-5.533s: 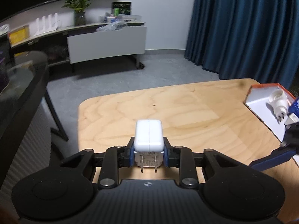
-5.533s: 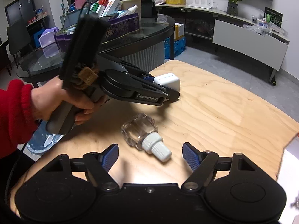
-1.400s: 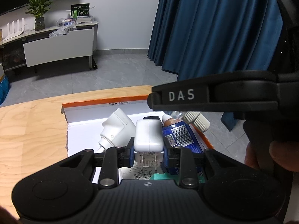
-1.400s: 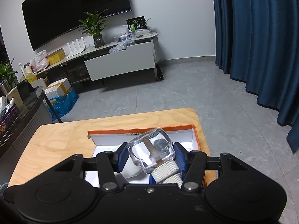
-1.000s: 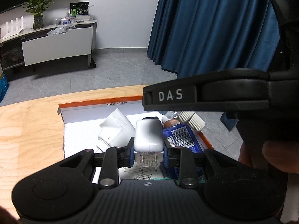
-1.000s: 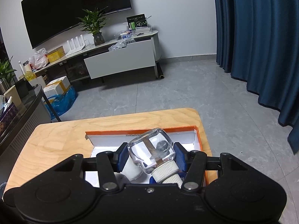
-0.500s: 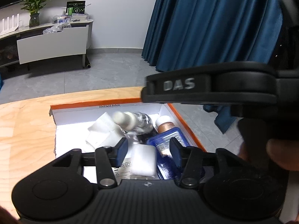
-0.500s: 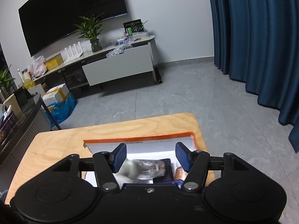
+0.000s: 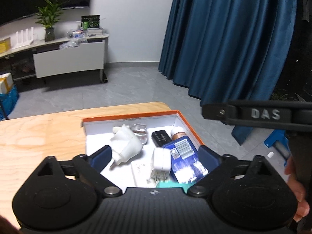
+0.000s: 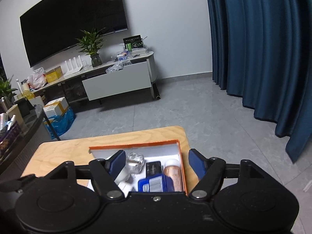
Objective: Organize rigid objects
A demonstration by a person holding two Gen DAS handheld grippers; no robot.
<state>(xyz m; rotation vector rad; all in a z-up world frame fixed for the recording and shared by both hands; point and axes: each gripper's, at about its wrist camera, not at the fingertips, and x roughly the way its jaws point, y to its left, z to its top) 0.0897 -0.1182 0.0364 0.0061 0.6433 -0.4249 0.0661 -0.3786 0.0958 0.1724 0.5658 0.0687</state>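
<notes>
An orange-rimmed white box (image 9: 187, 120) (image 10: 180, 156) sits at the far corner of the wooden table. In it lie a white square charger (image 9: 160, 160), a white round plug adapter (image 9: 125, 144), a clear glass bottle (image 9: 139, 134) (image 10: 135, 162), a blue box (image 9: 185, 156) (image 10: 156, 184), a black item (image 9: 160, 137) (image 10: 154, 167) and a copper-capped bottle (image 9: 177, 132) (image 10: 173, 172). My left gripper (image 9: 154, 156) is open and empty above the box. My right gripper (image 10: 156, 163) is open and empty above the box too.
The wooden table (image 9: 39, 132) (image 10: 64, 148) runs left of the box. The right gripper's black body (image 9: 263, 115) and the hand holding it fill the right of the left wrist view. Blue curtains (image 10: 263, 48) hang at the right, a TV cabinet (image 10: 117, 81) stands behind.
Both grippers opened: the left dropped the white charger and the right dropped the glass bottle into the box. Both have since pulled up and back from it.
</notes>
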